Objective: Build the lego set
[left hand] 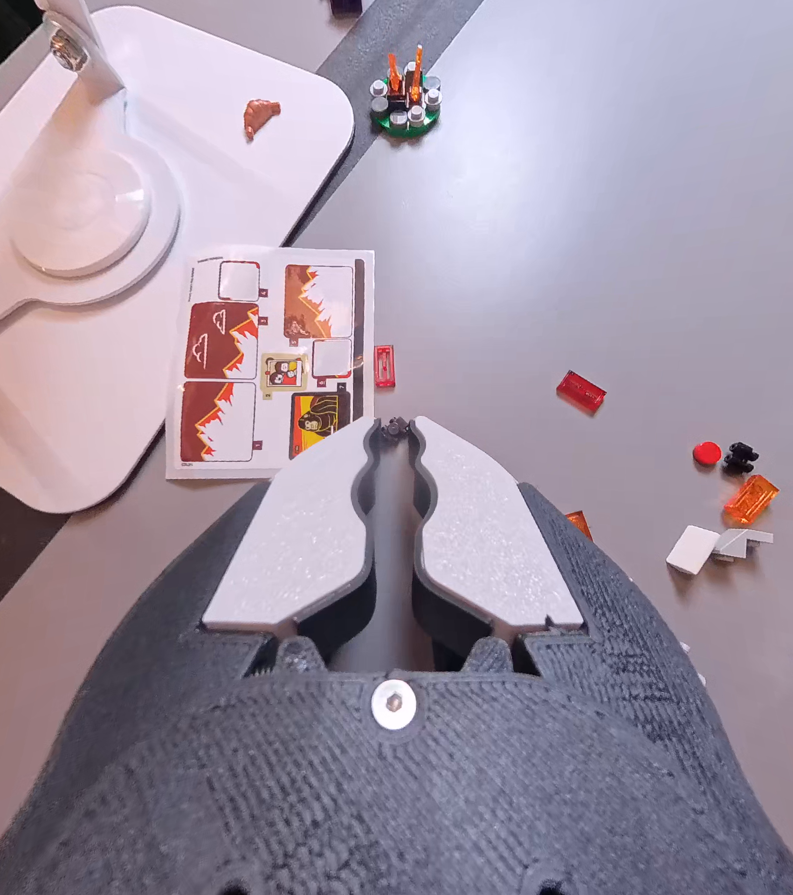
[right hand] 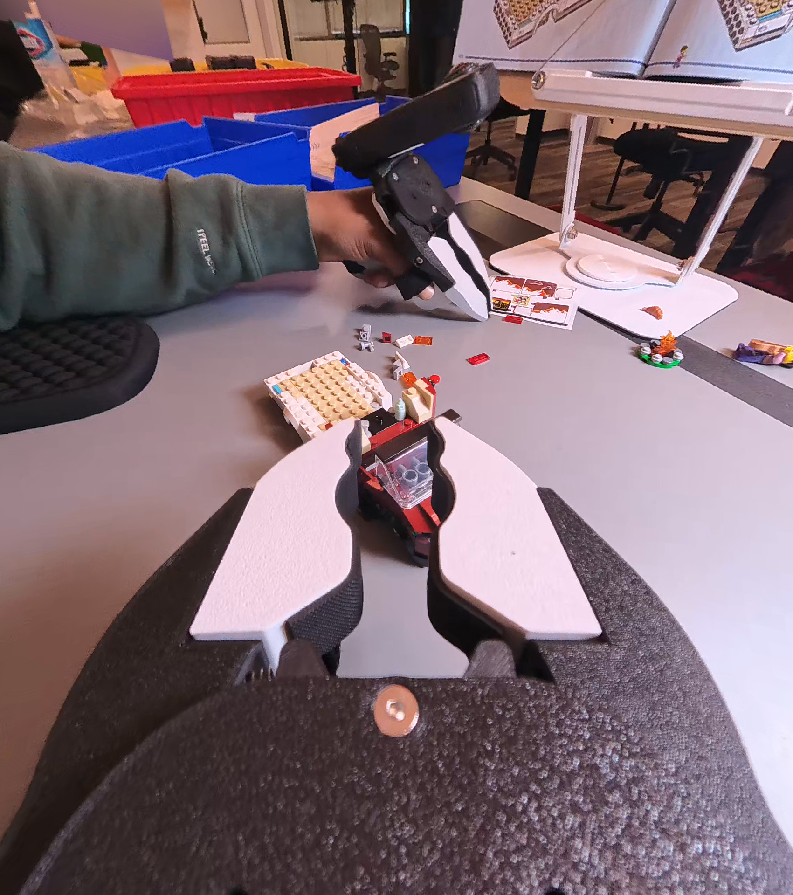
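The left gripper (left hand: pixel 396 426) pinches a tiny dark piece (left hand: pixel 395 428) at mid-frame, likely to carry it; the right gripper (right hand: pixel 396 426) hugs the red truck (right hand: pixel 401 489), mid-frame, keeping it steady for building.

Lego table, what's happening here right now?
A person is building with two handheld grippers. The left gripper pinches a tiny black piece at its tips, just beside the sticker sheet. The right gripper brackets the dark red vehicle on the grey table; contact isn't clear. Loose red and orange pieces lie scattered, and a tan-and-white plate section sits unattached behind.
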### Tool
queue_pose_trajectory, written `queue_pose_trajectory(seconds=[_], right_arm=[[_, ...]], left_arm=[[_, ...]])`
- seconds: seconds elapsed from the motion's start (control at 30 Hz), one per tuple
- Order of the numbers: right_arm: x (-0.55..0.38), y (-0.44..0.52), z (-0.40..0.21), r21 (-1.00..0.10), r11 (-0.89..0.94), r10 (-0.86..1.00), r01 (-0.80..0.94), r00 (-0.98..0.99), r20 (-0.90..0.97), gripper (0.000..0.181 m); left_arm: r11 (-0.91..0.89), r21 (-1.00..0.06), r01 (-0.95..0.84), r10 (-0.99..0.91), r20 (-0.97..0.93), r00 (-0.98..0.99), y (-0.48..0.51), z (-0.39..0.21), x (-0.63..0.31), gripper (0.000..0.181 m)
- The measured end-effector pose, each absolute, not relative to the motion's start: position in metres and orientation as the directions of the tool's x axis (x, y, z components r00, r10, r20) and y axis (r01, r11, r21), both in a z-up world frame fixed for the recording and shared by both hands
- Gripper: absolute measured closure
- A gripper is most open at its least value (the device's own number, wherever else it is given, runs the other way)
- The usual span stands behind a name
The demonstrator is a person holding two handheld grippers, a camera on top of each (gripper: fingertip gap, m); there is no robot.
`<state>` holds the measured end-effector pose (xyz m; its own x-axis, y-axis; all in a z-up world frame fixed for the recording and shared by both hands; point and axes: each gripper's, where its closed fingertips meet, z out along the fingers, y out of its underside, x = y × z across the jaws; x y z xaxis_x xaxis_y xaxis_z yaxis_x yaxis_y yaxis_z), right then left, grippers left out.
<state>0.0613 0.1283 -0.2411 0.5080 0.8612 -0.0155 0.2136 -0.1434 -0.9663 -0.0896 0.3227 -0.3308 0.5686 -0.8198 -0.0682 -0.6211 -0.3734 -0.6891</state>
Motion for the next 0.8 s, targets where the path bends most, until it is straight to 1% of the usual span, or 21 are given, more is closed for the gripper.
queue_pose_trajectory(seconds=[0.07,0.17,0.27,0.33,0.47,0.57,0.63,0.8], right_arm=[[0.061,0.128,-0.242,-0.965,-0.138,0.860,0.225,0.511,-0.004,0.156],[0.062,0.129,-0.241,-0.966,-0.135,0.855,0.221,0.518,-0.001,0.156],[0.065,0.131,-0.239,-0.967,-0.130,0.847,0.218,0.531,0.006,0.156],[0.067,0.132,-0.239,-0.969,-0.135,0.843,0.209,0.538,-0.001,0.156],[0.069,0.133,-0.229,-0.980,-0.092,0.835,0.174,0.549,0.019,0.156],[0.071,0.130,-0.215,-0.989,-0.026,0.828,0.144,0.558,0.060,0.156],[0.072,0.129,-0.211,-0.991,-0.012,0.826,0.132,0.560,0.064,0.156],[0.074,0.134,-0.221,-0.986,-0.050,0.816,0.159,0.576,0.051,0.156]], left_arm=[[-0.374,-0.679,-0.631,-0.819,-0.078,0.568,0.324,-0.331,-0.090,0.171],[-0.332,-0.680,-0.653,-0.810,-0.149,0.567,0.326,-0.327,-0.094,0.173],[-0.294,-0.758,-0.582,-0.800,-0.138,0.584,0.315,-0.298,-0.090,0.173],[-0.257,-0.809,-0.528,-0.824,-0.102,0.558,0.290,-0.273,-0.081,0.173],[-0.164,-0.840,-0.516,-0.904,-0.081,0.420,0.212,-0.250,-0.060,0.173],[-0.133,-0.843,-0.520,-0.949,-0.043,0.313,0.146,-0.259,-0.047,0.173],[-0.132,-0.844,-0.520,-0.962,-0.018,0.272,0.111,-0.269,-0.040,0.173],[-0.222,-0.799,-0.559,-0.938,0.019,0.347,0.079,-0.302,-0.033,0.173]])
